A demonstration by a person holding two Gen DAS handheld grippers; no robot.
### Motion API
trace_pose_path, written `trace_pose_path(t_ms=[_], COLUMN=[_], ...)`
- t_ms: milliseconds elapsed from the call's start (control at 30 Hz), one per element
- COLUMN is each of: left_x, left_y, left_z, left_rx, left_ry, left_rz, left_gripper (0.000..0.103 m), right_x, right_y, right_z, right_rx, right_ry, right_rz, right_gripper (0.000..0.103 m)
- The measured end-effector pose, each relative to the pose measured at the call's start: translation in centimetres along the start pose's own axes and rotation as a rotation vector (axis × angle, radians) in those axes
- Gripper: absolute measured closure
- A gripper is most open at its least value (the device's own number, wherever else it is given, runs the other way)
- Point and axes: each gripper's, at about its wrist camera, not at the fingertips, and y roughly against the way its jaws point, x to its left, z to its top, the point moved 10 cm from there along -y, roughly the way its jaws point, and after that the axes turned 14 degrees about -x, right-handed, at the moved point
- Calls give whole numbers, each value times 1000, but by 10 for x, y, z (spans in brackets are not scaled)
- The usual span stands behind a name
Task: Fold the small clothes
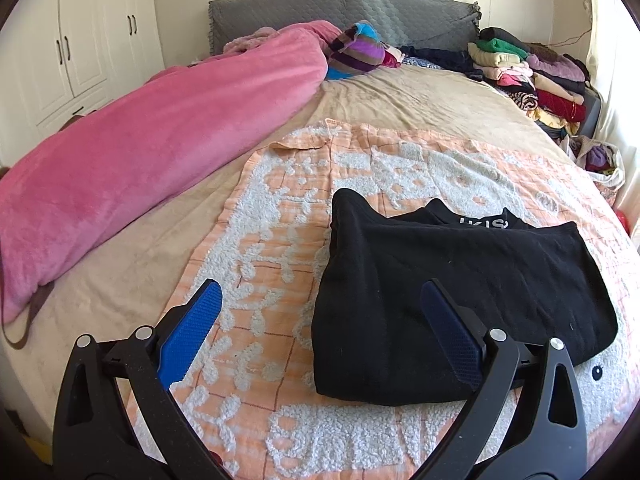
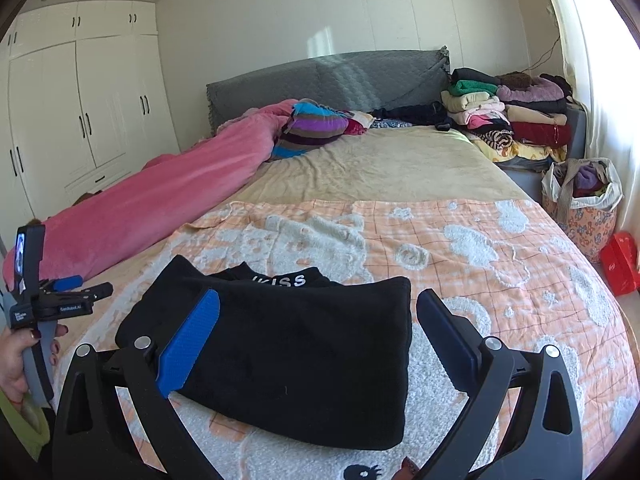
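Wide bed ahead of both grippers, with an orange-and-white towel blanket spread over its near end. Long pink quilt rolled along the bed's edge, up and left of the left gripper's tips. Stacks of folded clothes far off, beyond the right gripper's right finger, near the grey headboard.

Black folded garment flat on the towel blanket, long axis running across the view, waistband with white lettering pointing away toward the headboard. Directly under and between the right gripper's fingers; ahead and right of the left gripper, under its right finger only.

Both tools angled down over the bed. Left gripper spread fully apart, nothing between the blue pads. Right gripper likewise wide apart, pads clear above the cloth, gripping nothing. Hand wrapped around the left tool's handle, seen at the right camera's left edge.
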Motion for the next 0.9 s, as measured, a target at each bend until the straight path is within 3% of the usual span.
trace_pose_path(t_ms=[200,600,900], left_x=[15,30,27], left_y=[-8,-23,-46], left_z=[2,-1,-5], left_rx=[1,-11,17], left_ry=[47,3,25], left_rz=[-11,-3,-47], left_gripper=[10,10,10], right_x=[35,92,130], right_y=[-9,-39,-65], right_z=[-1,-12,-51], right_rx=[17,55,134], right_ry=[28,26,125], right_rz=[33,81,117], right_gripper=[5,5,5])
